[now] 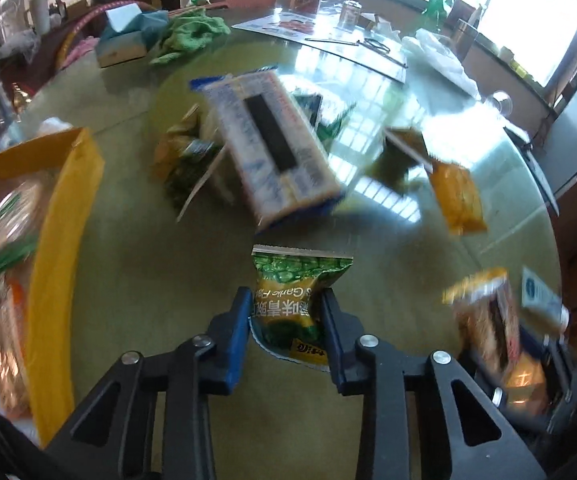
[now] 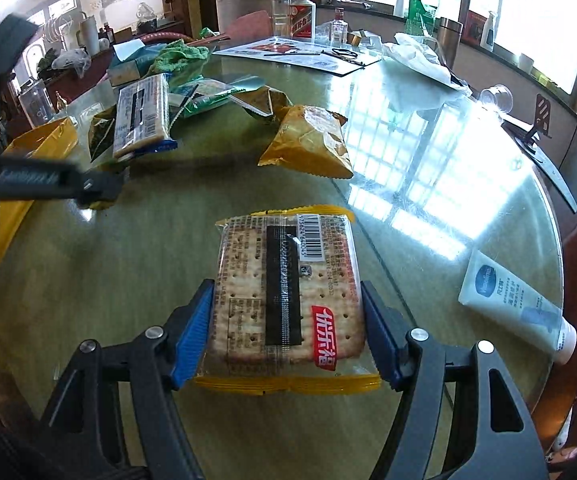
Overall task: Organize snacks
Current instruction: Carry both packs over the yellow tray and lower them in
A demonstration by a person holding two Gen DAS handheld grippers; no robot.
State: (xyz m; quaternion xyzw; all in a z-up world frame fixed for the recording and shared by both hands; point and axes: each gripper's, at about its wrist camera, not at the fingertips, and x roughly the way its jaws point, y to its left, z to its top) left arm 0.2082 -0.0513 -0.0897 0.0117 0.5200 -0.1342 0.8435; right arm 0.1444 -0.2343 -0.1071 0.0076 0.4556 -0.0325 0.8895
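Observation:
My left gripper [image 1: 286, 308] is shut on a green garlic-pea packet [image 1: 294, 296] and holds it above the glass table [image 1: 128, 264]. My right gripper [image 2: 288, 312] is shut on a yellow-edged cracker pack [image 2: 288, 288]; that pack also shows at the lower right of the left wrist view [image 1: 488, 320]. A yellow box [image 1: 64, 240] with several snack packs stands at the left. A blue-edged cracker pack [image 1: 272, 148] lies on a heap of small packets mid-table. An orange snack bag [image 2: 308, 140] lies beside the heap.
A white cream tube [image 2: 516, 300] lies near the right table edge. Bottles [image 2: 302, 18], a green cloth [image 2: 176, 56], a tissue box [image 1: 122, 40], papers with scissors [image 2: 312, 56] and a plastic bag [image 2: 416, 60] crowd the far side.

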